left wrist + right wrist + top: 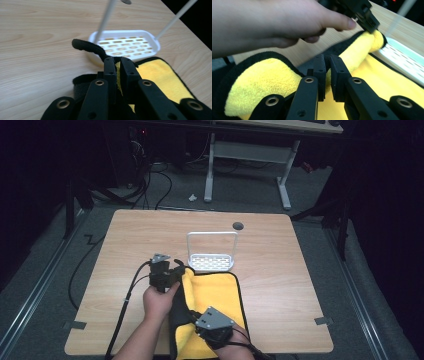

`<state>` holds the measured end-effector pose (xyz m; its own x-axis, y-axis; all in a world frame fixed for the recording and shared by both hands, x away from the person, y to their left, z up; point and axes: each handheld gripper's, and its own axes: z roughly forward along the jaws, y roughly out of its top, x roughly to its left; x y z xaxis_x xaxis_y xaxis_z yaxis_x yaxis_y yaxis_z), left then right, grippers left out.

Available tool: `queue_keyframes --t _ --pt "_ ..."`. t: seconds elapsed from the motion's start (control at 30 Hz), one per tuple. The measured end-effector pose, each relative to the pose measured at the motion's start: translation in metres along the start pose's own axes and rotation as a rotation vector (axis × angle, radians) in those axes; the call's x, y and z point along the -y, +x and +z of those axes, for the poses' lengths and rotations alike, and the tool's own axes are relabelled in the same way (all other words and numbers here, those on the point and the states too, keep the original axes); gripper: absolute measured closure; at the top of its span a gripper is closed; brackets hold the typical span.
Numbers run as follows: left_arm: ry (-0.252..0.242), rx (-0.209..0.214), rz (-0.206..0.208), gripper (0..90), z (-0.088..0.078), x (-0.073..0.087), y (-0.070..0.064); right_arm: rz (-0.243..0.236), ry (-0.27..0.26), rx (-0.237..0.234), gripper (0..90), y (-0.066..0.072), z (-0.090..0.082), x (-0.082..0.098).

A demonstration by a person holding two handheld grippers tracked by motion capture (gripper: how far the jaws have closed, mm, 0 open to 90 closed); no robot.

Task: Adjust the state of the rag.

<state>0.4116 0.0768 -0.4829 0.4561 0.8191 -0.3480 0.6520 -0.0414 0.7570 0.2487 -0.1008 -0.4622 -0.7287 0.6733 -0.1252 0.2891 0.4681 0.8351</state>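
A yellow towel (pixel 215 292) with a black border lies on the near half of the wooden table (pixel 150 235), its left edge lifted and folded over. My left gripper (pixel 177 268) is shut on the towel's far left corner, and in its own view the jaws (pixel 118 61) pinch the yellow cloth (pixel 160 75) with the black border curling past them. Closer to the table's front, my right gripper (pixel 192 316) is shut on the same lifted edge; its jaws (pixel 327 58) clamp the rolled fold of towel (pixel 267 75). The left hand (pixel 274 22) holds the left gripper just beyond.
A white slotted tray (pixel 211 262) with a tall wire handle stands just beyond the towel, close to the left gripper. A dark round grommet (pixel 238 225) sits near the far edge. Grey tape marks (pixel 323 321) lie near the front corners. Cables trail off the table's left side.
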Motion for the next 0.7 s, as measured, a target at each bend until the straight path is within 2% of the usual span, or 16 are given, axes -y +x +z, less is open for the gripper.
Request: queue_keyframes --t 0.03,0.1,0.13,0.17,0.23,0.3,0.53,0.7 --pt "0.0 0.0 0.0 83.7 0.0 0.0 0.0 0.009 0.001 0.007 84.4 -0.004 -0.004 0.005" --pt "0.002 0.007 0.013 83.7 0.007 -0.001 -0.013 0.014 0.005 0.017 84.4 -0.008 -0.009 0.01" --pt "0.003 0.005 0.029 83.7 0.014 -0.002 -0.026 0.026 0.016 0.037 84.4 -0.016 -0.016 0.019" --pt "0.003 0.005 0.029 83.7 0.014 -0.002 -0.026 0.026 0.016 0.037 84.4 -0.016 -0.016 0.019" --pt "0.008 0.003 0.04 83.6 0.026 -0.006 -0.041 0.045 0.03 0.064 84.4 -0.027 -0.023 0.031" --pt "0.018 -0.007 0.05 83.5 0.034 -0.008 -0.049 0.057 0.039 0.081 84.4 -0.033 -0.027 0.04" --pt "0.036 -0.008 0.071 83.1 0.054 -0.012 -0.07 0.113 0.064 0.115 84.3 -0.052 -0.041 0.062" --pt "0.033 0.004 0.098 83.1 0.059 -0.013 -0.082 0.156 0.04 0.129 84.3 -0.061 -0.055 0.069"
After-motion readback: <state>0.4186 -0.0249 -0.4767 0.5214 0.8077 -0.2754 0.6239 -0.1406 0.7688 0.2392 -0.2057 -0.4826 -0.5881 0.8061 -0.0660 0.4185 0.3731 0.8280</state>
